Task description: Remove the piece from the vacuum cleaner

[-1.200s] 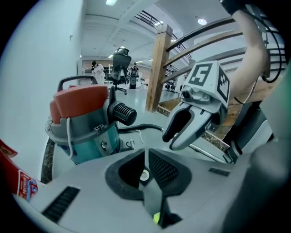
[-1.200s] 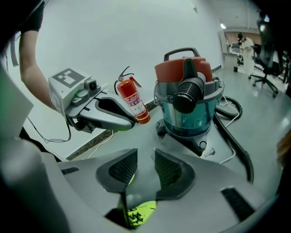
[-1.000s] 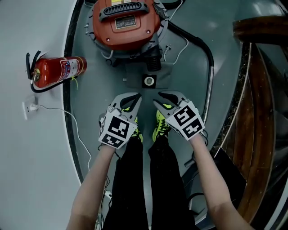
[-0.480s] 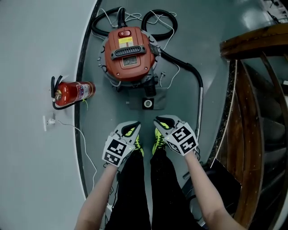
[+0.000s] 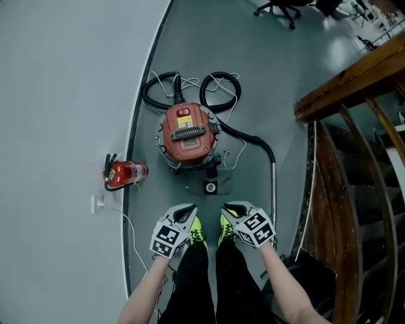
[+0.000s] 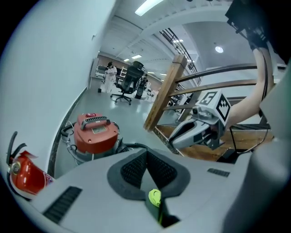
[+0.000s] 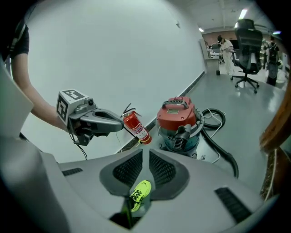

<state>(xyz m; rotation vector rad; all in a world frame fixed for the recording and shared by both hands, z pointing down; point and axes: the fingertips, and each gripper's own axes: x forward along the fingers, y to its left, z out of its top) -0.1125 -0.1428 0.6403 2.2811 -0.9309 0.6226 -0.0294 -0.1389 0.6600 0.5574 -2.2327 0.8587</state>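
The red canister vacuum cleaner [image 5: 190, 136] [image 6: 93, 134] [image 7: 178, 118] stands on the grey floor ahead of me, its black hose [image 5: 256, 144] looping round to a metal tube [image 5: 273, 190]. A small square piece [image 5: 210, 187] lies on a grey mat just in front of it. My left gripper [image 5: 188, 210] [image 6: 146, 154] hangs shut and empty above my yellow shoes [image 5: 196, 235]. Beside it, my right gripper [image 5: 229, 209] [image 7: 144, 152] has just been closing; only a narrow slit shows between its pads, with nothing in it. Both are well short of the vacuum.
A red fire extinguisher [image 5: 126, 171] [image 7: 136, 127] lies by the curved white wall on the left, near a wall plug [image 5: 95, 204] and a thin cable. A wooden stair railing [image 5: 342, 82] runs along the right. An office chair [image 5: 278, 7] stands far back.
The view has pulled up and away, so the vacuum and extinguisher look smaller and farther. Both grippers have risen together over my shoes. The right jaws have narrowed since the earliest frame.
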